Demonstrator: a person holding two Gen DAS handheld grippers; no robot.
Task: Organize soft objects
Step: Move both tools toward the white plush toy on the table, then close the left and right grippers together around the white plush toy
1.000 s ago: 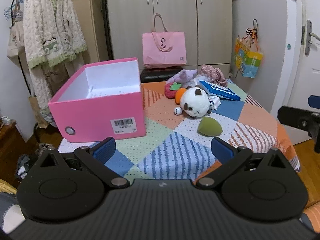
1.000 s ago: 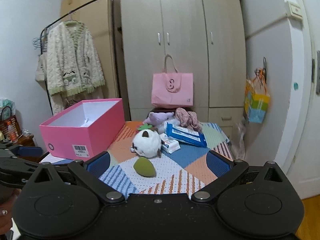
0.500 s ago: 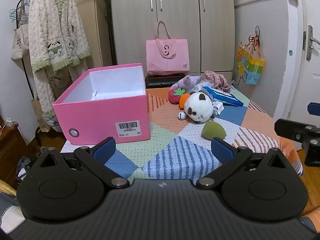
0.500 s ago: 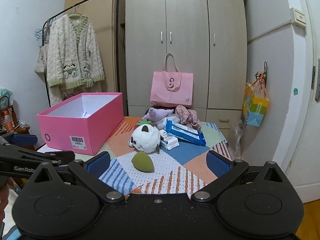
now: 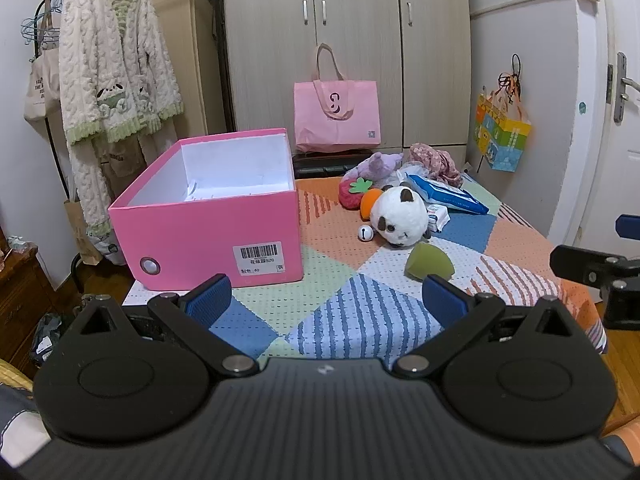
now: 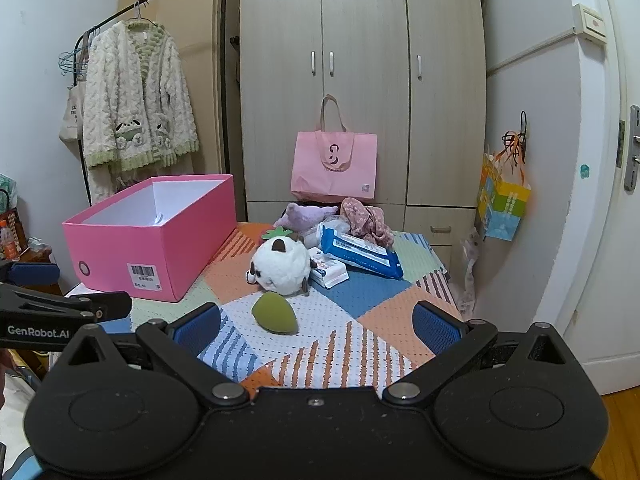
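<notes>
"GenRobot.AI" on left gripper (image 6: pixel 316 330); barcode label on one pink box (image 5: pixel 208 216). One panda plush (image 5: pixel 398 216). Both grippers' jaws apart, right gripper (image 5: pixel 326 300) empty.

Soft, even indoor light, source apparently overhead, is filling both views. Shadows are lying faint under the table (image 5: pixel 360 320) things. Fisheye is bending the wardrobe (image 6: pixel 360 80) and door edges; the right view's corners are vignetting dark. Focus is holding sharp.

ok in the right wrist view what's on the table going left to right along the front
pink box → green sponge → panda plush → blue wipes pack
</notes>
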